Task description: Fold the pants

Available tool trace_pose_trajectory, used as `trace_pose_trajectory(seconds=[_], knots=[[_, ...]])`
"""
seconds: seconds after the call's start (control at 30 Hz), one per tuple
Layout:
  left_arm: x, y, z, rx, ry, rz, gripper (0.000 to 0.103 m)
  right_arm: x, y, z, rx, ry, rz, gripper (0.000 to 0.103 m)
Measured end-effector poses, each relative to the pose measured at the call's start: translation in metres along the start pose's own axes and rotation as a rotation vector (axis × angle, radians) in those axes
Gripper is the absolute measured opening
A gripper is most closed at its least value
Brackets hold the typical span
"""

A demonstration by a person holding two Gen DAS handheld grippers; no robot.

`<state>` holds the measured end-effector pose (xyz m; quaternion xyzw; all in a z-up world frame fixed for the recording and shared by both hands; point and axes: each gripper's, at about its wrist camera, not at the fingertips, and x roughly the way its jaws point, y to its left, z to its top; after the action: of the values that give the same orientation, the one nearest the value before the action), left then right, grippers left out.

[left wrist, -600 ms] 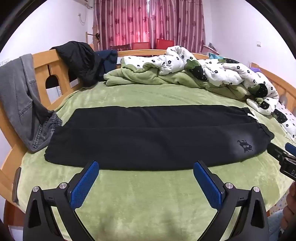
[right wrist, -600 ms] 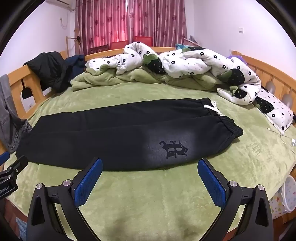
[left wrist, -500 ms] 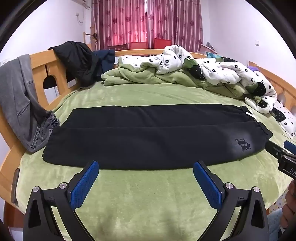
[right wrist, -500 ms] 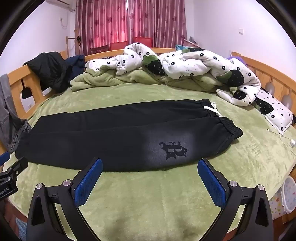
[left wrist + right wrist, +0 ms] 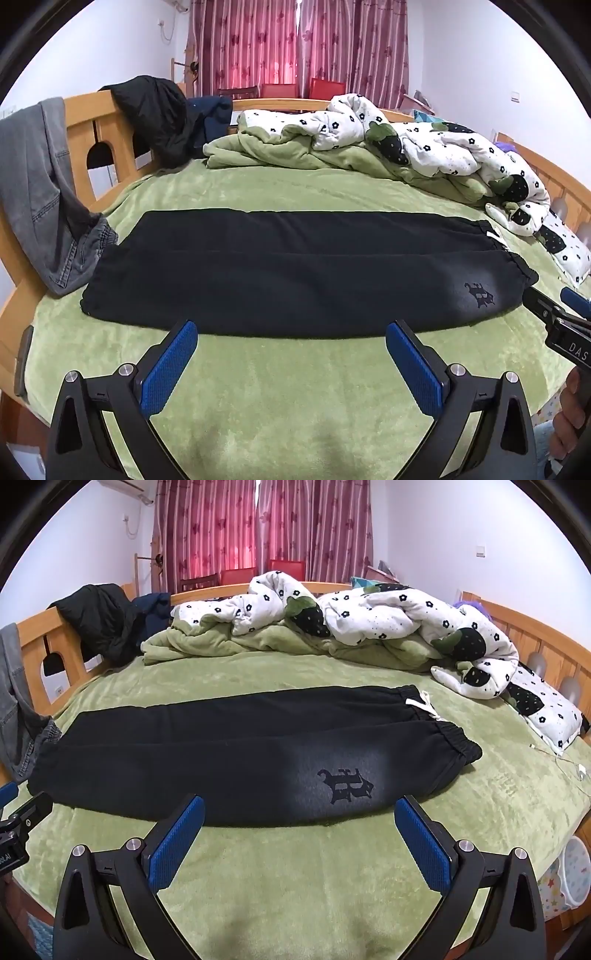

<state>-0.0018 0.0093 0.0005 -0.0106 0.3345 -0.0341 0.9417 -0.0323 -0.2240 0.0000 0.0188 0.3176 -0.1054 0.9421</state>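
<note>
The black pants (image 5: 295, 273) lie flat across the green blanket (image 5: 295, 387) of the bed, folded lengthwise with one leg over the other, the seam between the two layers running along the length. The elastic waistband (image 5: 458, 742) with its white drawstring (image 5: 424, 705) sits at the right end; the cuffs are at the left end, close to a grey denim garment (image 5: 40, 192) draped over the wooden bed frame (image 5: 107, 136). A dark printed emblem (image 5: 345, 784) shows on a faded patch of the near layer, toward the waistband. The left tool (image 5: 291, 336) hangs above the blanket on the near side of the pants, its blue pads spread fully apart, gripping nothing and not touching the fabric. The right tool (image 5: 299, 810) stands likewise, jaws at full spread, empty, its tips close to the near edge of the pants below the emblem. Each tool appears at the margin of the other's view. A bunched white floral duvet (image 5: 388, 616) and a green cover lie beyond the pants, well apart from them. A black jacket (image 5: 159, 114) hangs on the frame at far left. Red curtains (image 5: 295, 44) close the background.
</note>
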Motion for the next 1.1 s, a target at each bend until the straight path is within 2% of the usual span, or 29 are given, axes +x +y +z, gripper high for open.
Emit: trace_pose_trajectory(seconds=[1.1], knots=[[0.0012,0.0041,-0.0016,-0.021,0.013,0.000,0.103,-0.0010,0.0019,-0.0027,-0.008,-0.015,-0.008,0.101]])
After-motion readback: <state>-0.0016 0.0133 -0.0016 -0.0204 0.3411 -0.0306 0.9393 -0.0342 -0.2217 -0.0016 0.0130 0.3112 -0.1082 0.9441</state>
